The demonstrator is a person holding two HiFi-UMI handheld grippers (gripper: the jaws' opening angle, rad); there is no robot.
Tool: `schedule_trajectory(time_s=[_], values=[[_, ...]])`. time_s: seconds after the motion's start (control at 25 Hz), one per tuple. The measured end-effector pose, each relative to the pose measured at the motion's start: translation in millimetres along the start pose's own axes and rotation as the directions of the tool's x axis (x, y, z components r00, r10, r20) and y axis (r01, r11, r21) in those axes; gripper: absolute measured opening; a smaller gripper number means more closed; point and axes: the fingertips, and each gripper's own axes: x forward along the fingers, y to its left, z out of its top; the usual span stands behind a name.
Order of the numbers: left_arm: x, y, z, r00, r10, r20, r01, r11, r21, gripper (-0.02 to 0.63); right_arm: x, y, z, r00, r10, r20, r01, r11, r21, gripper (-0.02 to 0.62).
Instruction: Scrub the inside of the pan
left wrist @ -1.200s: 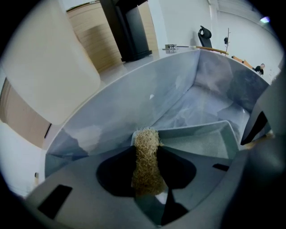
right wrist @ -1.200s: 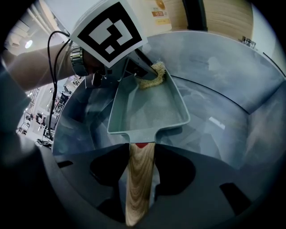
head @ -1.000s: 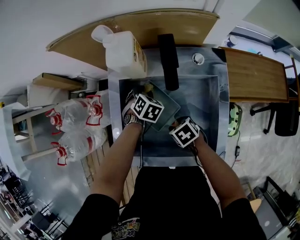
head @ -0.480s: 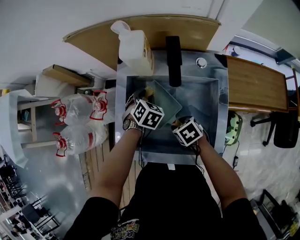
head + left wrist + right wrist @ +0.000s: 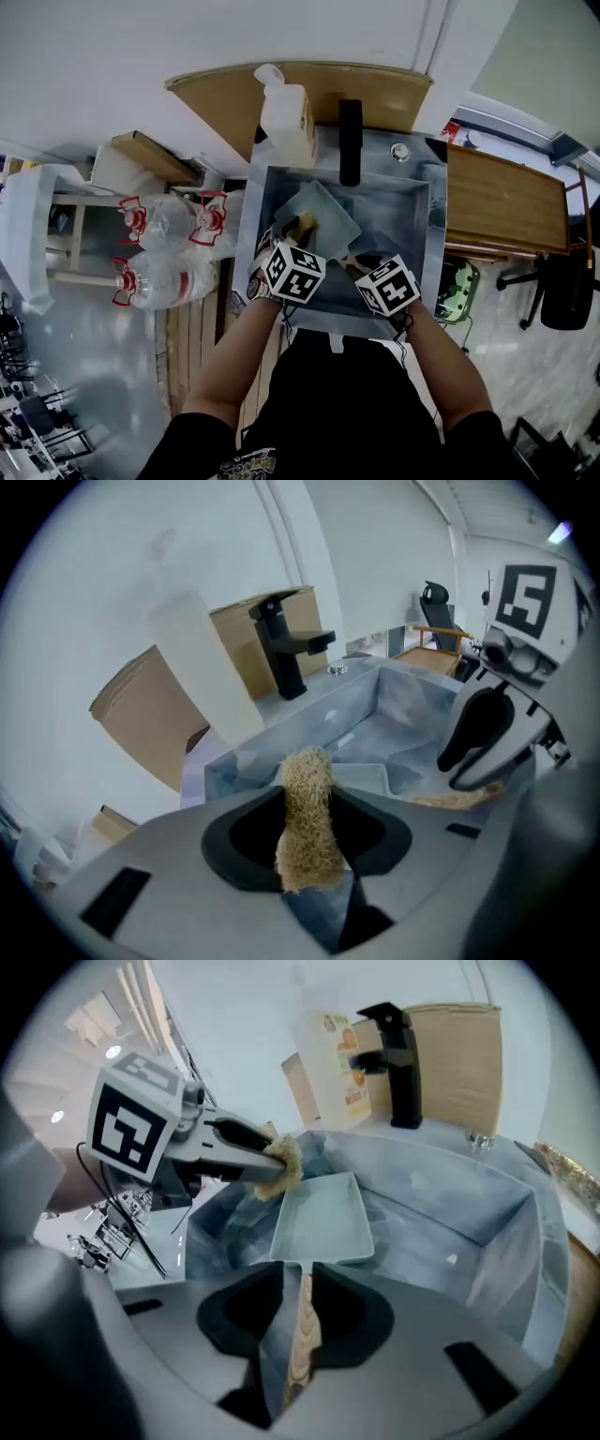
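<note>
Left gripper (image 5: pixel 309 806) – jaws clamped on a fibrous scrubber (image 5: pixel 305 775), whose tip is at the pan's left edge. Right gripper (image 5: pixel 302 1299) – jaws have just been closing and now pinch the pan's wooden handle (image 5: pixel 302 1340). Pan (image 5: pixel 323 1218): pale, square, held tilted inside the steel sink (image 5: pixel 417 202). Behind: black tap (image 5: pixel 350 141), white bottle (image 5: pixel 286 117)

Pan (image 5: pixel 323 220) in sink (image 5: pixel 401 227), faucet (image 5: pixel 350 141) behind it, jug (image 5: pixel 286 122) left of faucet
</note>
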Motion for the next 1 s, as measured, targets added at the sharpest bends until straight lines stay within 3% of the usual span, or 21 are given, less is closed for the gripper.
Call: schedule_trajectory(time_s=[0.08,0.16,0.64,1.0], values=[[-19,-13,5,0.998,-0.031,0.05,0.033,0.998,-0.044,0.144,-15,-2,6,0.998,-0.027,0.061,0.028,1.0,-0.003,0.028],[-39,-24,10,0.993,-0.058,0.101,0.067,0.994,-0.09,0.144,-28,-2,12,0.993,-0.04,0.113,0.041,0.999,-0.001,0.014],[-125,-61,-5,0.961,-0.088,0.263,0.163,0.947,-0.278,0.143,-84,17,19,0.96,-0.018,0.278,0.021,1.0,-0.006,0.009],[-166,-93,-45,0.94,-0.149,0.308,0.239,0.929,-0.282,0.144,-98,45,-1,0.947,-0.042,0.319,0.031,0.999,0.038,0.009]])
